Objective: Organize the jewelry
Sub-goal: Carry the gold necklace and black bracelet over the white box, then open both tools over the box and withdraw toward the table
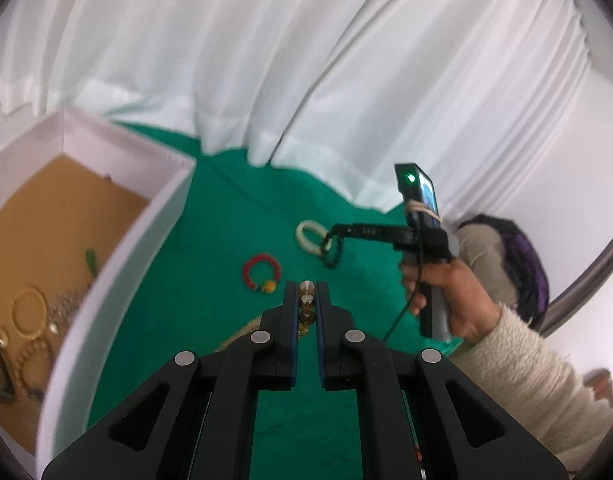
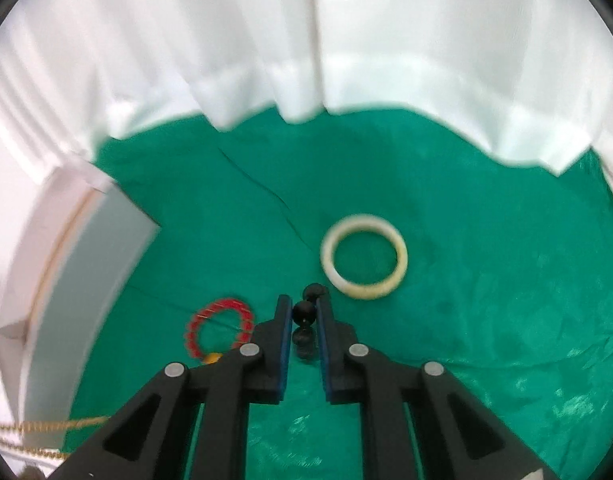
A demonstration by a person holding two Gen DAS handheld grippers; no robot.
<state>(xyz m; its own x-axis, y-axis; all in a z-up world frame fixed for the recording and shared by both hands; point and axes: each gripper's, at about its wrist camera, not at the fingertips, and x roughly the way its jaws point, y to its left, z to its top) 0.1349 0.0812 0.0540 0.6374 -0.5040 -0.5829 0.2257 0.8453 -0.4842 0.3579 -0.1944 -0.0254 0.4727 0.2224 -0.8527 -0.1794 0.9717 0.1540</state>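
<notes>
My left gripper (image 1: 307, 289) is shut on an amber bead bracelet (image 1: 307, 300), held above the green cloth (image 1: 210, 248). My right gripper (image 2: 305, 300) is shut on a black bead bracelet (image 2: 305, 312); in the left wrist view that bracelet (image 1: 333, 254) hangs from the right gripper (image 1: 329, 236) above the cloth. A cream bangle (image 2: 364, 256) lies on the cloth just ahead of the right gripper, and shows in the left wrist view (image 1: 308, 236). A red bead bracelet (image 2: 220, 330) with a yellow bead lies left of the right gripper, also in the left wrist view (image 1: 261, 272).
A white box (image 1: 118, 232) with a tan floor stands at the left, holding a gold bangle (image 1: 29, 314), bead strands and other pieces. White curtains (image 1: 306, 60) hang behind the table. A gold chain (image 2: 46, 426) lies at lower left. The box wall (image 2: 86, 264) shows left.
</notes>
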